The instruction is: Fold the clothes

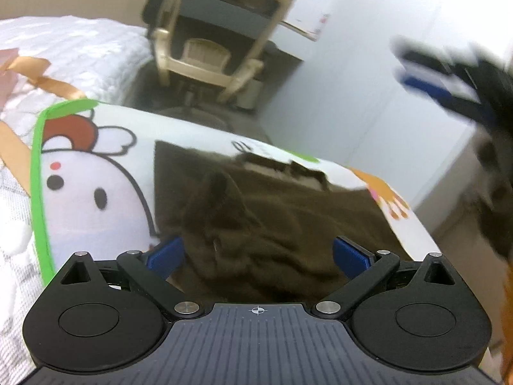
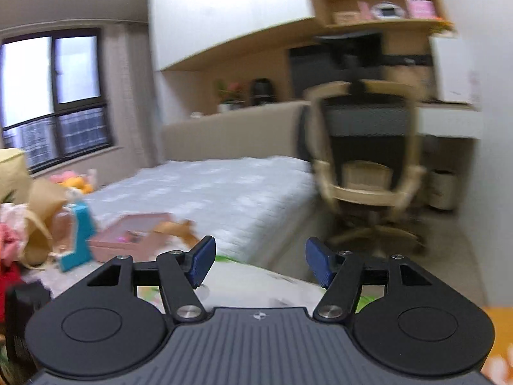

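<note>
On the cartoon blanket (image 1: 96,173) lies the brown garment (image 1: 256,218), rumpled, under the left gripper (image 1: 258,256), whose jaws are spread and empty. Right gripper (image 2: 258,264), also agape, points out over the bed (image 2: 224,186). Best to pinch one clean edge, not bunched cloth.

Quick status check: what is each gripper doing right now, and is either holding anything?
Left gripper: open, empty, above the brown garment.
Right gripper: open, empty.

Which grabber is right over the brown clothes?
The left gripper. Its open blue fingers sit over the brown garment. The right gripper points at the bed and chair instead.
</note>
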